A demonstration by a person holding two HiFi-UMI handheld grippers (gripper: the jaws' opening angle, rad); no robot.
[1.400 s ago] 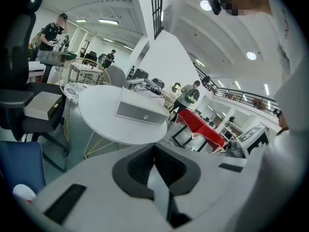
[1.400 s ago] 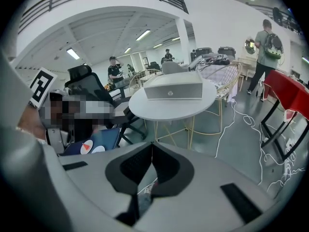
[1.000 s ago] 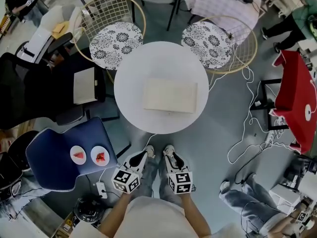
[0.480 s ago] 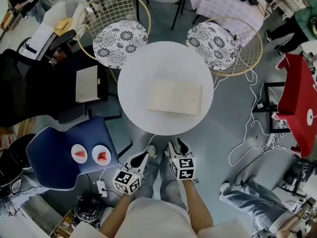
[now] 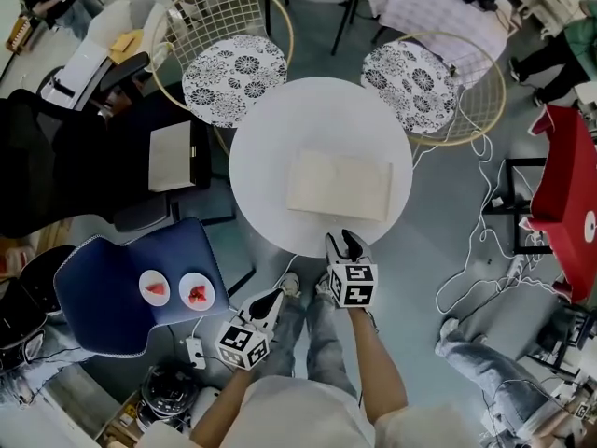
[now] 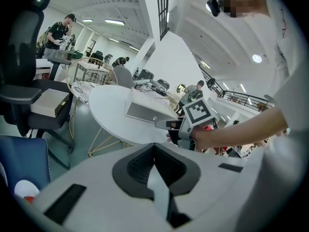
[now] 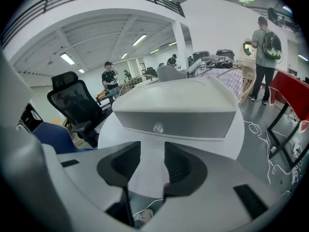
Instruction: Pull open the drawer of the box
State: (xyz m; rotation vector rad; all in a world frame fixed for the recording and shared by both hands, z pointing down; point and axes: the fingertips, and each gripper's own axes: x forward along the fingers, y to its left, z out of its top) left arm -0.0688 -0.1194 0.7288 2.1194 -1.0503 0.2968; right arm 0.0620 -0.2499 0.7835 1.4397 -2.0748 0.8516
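- Head view: the box point(image 5: 340, 186) is lying flat near the middle of the round white table point(image 5: 252, 157), with its long front facing the person. The right gripper point(image 5: 347, 244) is hovering over the table's near rim, pointing at that front but apart from it. The left gripper point(image 5: 266, 303) is hanging low beside the person's legs, off the table.
- Left gripper view: its tongs are pressing together with nothing between them, and the camera is looking across at the table from the side.
- Right gripper view: its tongs are standing spread with nothing between them. They are lining up with the small round knob point(image 7: 158, 127) in the middle of the drawer front point(image 7: 193, 123), which is sitting flush and closed.
- Handling, as a judgement: the box is looking light and stiff, so it is probably going to slide on the smooth tabletop under a pull. The knob is looking small and likely slippery, so the pinch belongs squarely on it, with the pull running straight toward the person.
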